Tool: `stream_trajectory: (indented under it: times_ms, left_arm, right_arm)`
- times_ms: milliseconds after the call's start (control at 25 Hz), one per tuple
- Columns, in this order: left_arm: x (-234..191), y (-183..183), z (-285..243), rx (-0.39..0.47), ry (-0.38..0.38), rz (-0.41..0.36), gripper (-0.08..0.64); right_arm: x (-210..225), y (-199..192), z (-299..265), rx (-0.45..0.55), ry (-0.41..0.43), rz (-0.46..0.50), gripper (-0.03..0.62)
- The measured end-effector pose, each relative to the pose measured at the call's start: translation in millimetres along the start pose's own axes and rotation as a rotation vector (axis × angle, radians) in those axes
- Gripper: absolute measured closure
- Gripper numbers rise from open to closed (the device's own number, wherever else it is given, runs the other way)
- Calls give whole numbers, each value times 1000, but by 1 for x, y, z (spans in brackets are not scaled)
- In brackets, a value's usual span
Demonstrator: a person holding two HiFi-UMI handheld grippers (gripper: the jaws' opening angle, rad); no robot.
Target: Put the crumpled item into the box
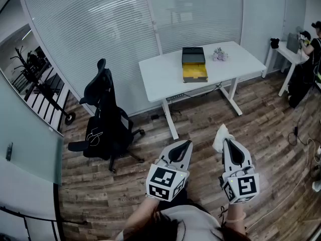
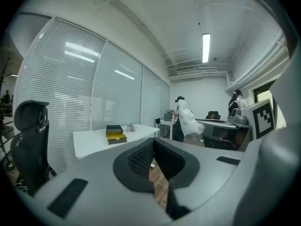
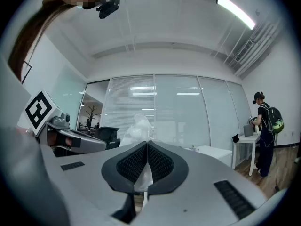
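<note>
Crumpled item [image 1: 220, 136], white: pinched in the closed jaws of the right gripper [image 1: 225, 143], over the floor, well apart from the box [image 1: 194, 64] on the table [image 1: 160, 77]. Left gripper [image 1: 186, 144]: jaws together, nothing held. Step judged: carry. Next calls for an approach to the table and a release over the box's open yellow part.

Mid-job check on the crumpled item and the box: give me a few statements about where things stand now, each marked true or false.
1. The right gripper is shut on the white crumpled item. True.
2. The left gripper holds a second crumpled item. False: its jaws are together with nothing between them.
3. The black box with a yellow inside stands on the white table. True.
4. The white crumpled item already lies in the box. False: it is in the right gripper, over the wooden floor, away from the table.
5. In the head view, the black office chair stands right of the table. False: it stands to the left.
</note>
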State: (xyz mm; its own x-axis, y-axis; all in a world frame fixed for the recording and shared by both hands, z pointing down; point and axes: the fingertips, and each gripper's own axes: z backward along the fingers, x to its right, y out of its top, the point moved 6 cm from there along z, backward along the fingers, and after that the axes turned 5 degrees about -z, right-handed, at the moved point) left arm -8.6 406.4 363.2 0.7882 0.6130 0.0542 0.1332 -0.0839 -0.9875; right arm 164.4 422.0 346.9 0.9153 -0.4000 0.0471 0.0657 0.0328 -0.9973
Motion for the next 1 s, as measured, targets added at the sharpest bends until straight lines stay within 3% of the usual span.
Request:
stream_trajectory:
  times_ms: [440,1000]
  left_arm:
    - [-1,5,-27,7,-23,-12,543]
    - [-46,2,-69,6,-37,7,542]
  right_arm:
    - [15,-1,-15,27,-5,-1,561]
    - [24,-6,-72,-3,0,3,561]
